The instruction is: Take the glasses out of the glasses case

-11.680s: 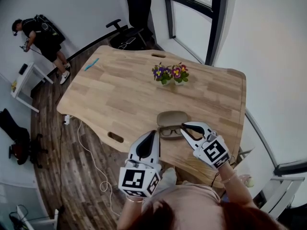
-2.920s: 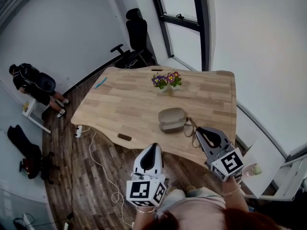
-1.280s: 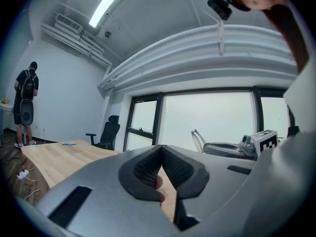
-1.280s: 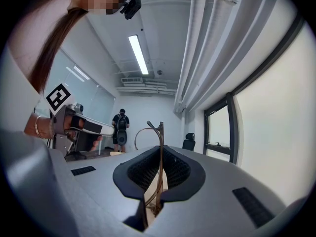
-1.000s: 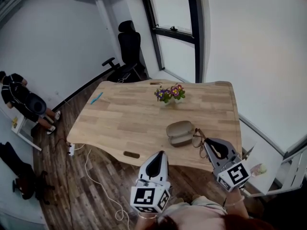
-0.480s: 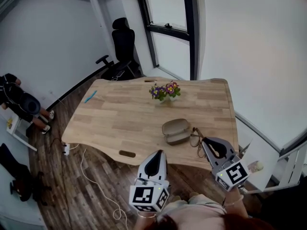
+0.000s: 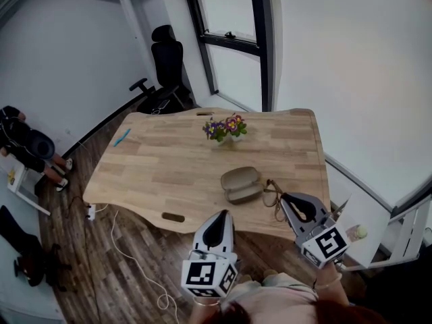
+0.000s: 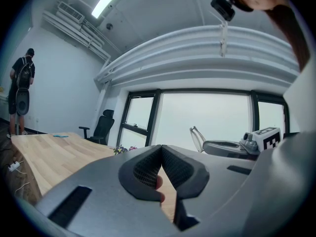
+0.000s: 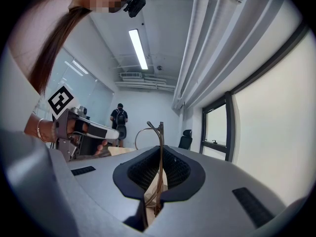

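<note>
1. Since the earliest frame, the glasses (image 7: pixel 272 195) have left the glasses case (image 7: pixel 240 184). They are now carried by the right gripper (image 7: pixel 286 201), just to the right of the case and apart from it.
2. Right gripper: the jaws pinch the glasses. In the right gripper view, a thin part of the glasses runs upright between the ribbed pads (image 9: pixel 175 169) and stands out above the jaw tips.
3. Left gripper (image 7: pixel 219 216): the jaws are pressed together at the tips, with nothing between them. In the head view it sits at the near edge of the table (image 7: pixel 169 167), well apart from the case.
4. Glasses case: it lies open on the wooden table, toward the near right side, with both halves facing up.
5. Flower pot (image 7: pixel 225 128): it stands on the table beyond the case, well apart from it.
6. Blue pen (image 7: pixel 121 138): it lies near the table's far left edge.
7. Office chair (image 7: pixel 164 63): it stands behind the table, beside the window (image 7: pixel 233 39).
8. Person (image 7: pixel 23 144): on the floor to the left of the table.
</note>
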`<state>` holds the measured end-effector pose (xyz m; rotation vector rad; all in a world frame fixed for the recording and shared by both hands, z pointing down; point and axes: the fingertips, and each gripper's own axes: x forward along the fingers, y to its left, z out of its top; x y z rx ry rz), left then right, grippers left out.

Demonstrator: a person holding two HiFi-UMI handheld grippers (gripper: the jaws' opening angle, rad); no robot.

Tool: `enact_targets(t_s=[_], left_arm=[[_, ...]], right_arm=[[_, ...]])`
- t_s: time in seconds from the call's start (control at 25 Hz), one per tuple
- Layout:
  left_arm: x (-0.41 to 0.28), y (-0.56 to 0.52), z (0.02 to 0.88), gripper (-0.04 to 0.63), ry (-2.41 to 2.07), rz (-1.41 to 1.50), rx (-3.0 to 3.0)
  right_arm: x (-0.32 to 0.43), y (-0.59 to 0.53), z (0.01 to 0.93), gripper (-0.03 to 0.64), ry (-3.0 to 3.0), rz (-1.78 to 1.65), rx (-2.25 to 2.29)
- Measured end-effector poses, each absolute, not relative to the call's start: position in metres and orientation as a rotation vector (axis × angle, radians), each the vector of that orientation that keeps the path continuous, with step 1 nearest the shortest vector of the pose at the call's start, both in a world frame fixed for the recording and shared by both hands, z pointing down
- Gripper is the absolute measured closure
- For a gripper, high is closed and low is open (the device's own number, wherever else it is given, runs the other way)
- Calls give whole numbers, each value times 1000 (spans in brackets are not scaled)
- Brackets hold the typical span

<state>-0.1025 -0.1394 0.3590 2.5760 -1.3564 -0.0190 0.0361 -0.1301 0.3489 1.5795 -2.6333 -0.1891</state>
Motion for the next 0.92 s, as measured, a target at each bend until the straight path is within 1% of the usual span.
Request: enact_targets(t_s=[0.48,0.92], left_arm=[[-91,-138,360,595,-1390,-19,2557],[-94,-137,362,595,-1387,-25,2550]], right_arm=[[53,-133,348,603,-2643,-193,1560],[47,-134,352,603,-2642,-187,1537]])
